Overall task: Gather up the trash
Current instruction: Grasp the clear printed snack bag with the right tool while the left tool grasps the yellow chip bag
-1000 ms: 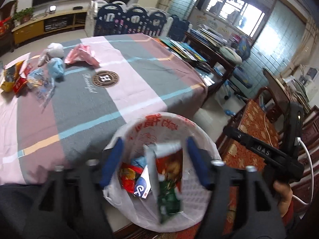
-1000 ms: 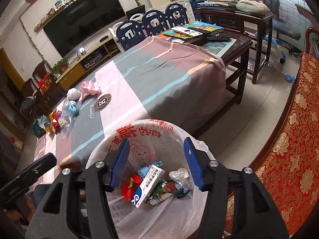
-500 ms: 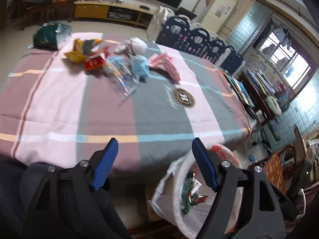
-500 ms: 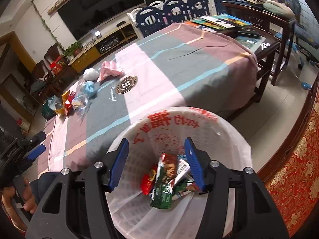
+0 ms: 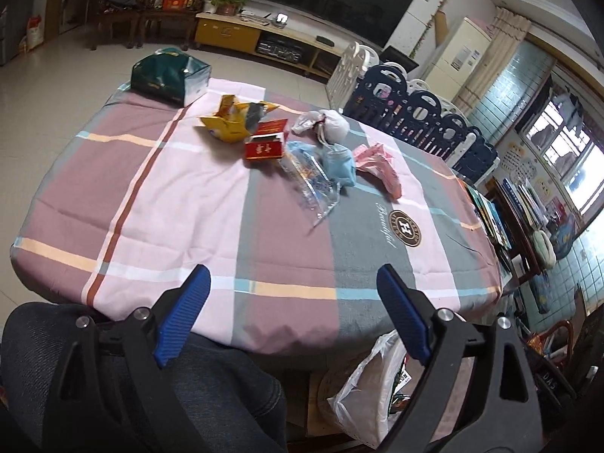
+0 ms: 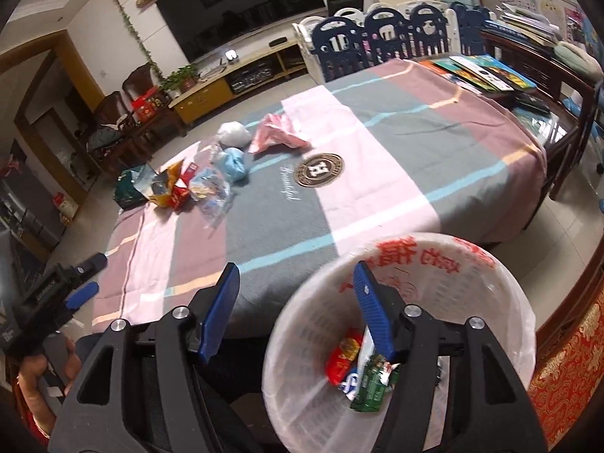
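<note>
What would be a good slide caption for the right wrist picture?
Open right gripper hovers over a lined trash basket holding wrappers, more litter waiting on the plaid tablecloth.

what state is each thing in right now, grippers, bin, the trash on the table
left gripper: open, empty
right gripper: open, empty
bin: upright, lined, partly filled with wrappers
red box: lid open, on table
yellow bag: torn open
clear wrapper: crumpled, flat on cloth
pink bag: crumpled
</note>
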